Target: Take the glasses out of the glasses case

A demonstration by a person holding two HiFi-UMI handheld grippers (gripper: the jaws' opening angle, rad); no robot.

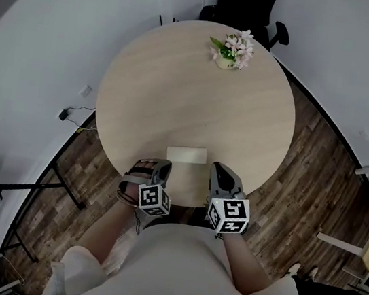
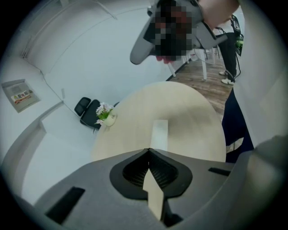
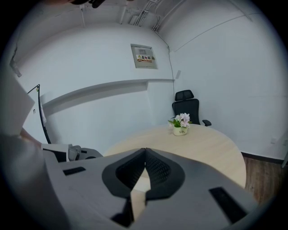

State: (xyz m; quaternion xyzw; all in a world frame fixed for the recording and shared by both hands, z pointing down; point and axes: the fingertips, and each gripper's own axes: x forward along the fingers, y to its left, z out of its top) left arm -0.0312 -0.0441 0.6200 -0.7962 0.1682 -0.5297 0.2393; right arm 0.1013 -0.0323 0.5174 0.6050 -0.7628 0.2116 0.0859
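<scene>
The round table has a flower pot at its far side. At the table's near edge, the left gripper and right gripper both have their jaws closed and empty. The white glasses case lies on the table just ahead, between them. Its long axis runs crosswise, one end near each gripper.

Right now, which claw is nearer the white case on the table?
Left, narrowly. The left claw sits at the near left corner of the case; the right claw is off its right end, a little apart.
</scene>
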